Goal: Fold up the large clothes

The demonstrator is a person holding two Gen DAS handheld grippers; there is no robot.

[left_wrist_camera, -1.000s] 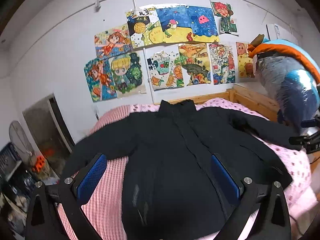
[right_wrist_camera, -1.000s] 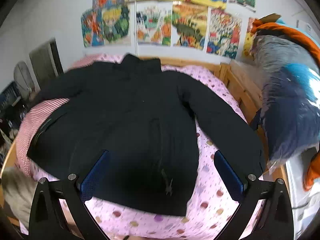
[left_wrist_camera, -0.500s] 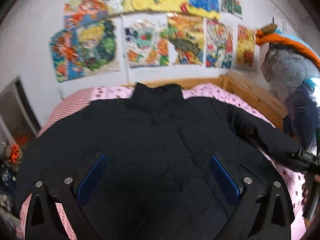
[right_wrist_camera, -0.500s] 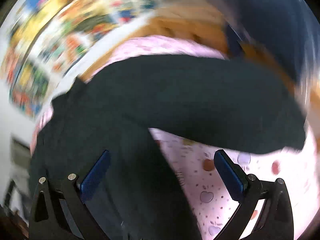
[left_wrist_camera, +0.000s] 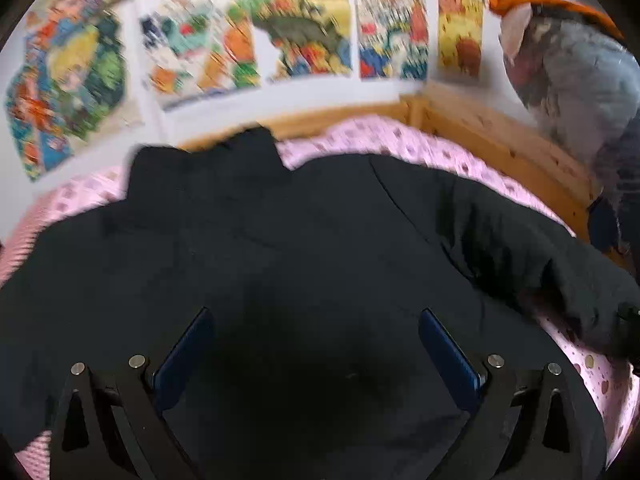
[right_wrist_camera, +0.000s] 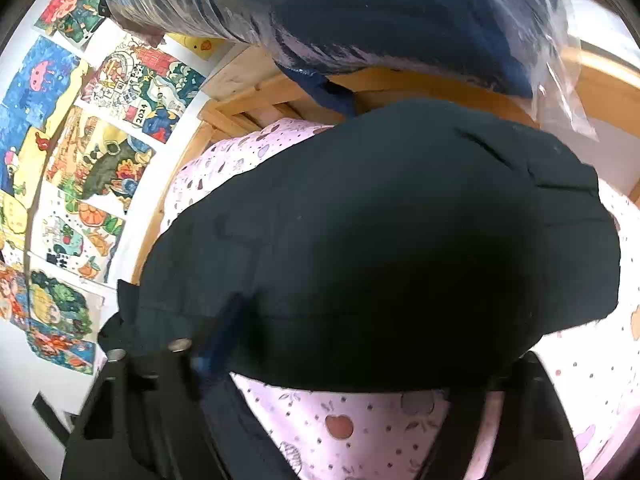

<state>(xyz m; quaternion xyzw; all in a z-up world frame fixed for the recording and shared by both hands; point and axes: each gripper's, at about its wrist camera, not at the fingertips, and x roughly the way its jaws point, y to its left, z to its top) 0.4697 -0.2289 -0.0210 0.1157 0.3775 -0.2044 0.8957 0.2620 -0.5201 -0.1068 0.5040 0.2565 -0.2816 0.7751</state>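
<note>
A large black jacket point(left_wrist_camera: 304, 248) lies spread flat on a pink patterned bed sheet point(left_wrist_camera: 360, 140), collar toward the wall. My left gripper point(left_wrist_camera: 316, 344) is open and empty, hovering low over the jacket's body. In the right wrist view the jacket's right sleeve point(right_wrist_camera: 380, 240) fills the frame. My right gripper point(right_wrist_camera: 352, 356) is wide open with its fingers straddling the sleeve; the sleeve covers both fingertips, and only part of the left blue pad point(right_wrist_camera: 224, 340) shows.
A wooden bed frame point(left_wrist_camera: 500, 136) runs along the far and right sides. Colourful drawings point(left_wrist_camera: 300, 32) cover the wall. A plastic-wrapped blue and grey bundle point(right_wrist_camera: 360, 12) hangs close over the bed's right edge.
My left gripper moved forward and lower over the jacket. My right gripper swung right and dropped onto the right sleeve, which now lies between its fingers.
</note>
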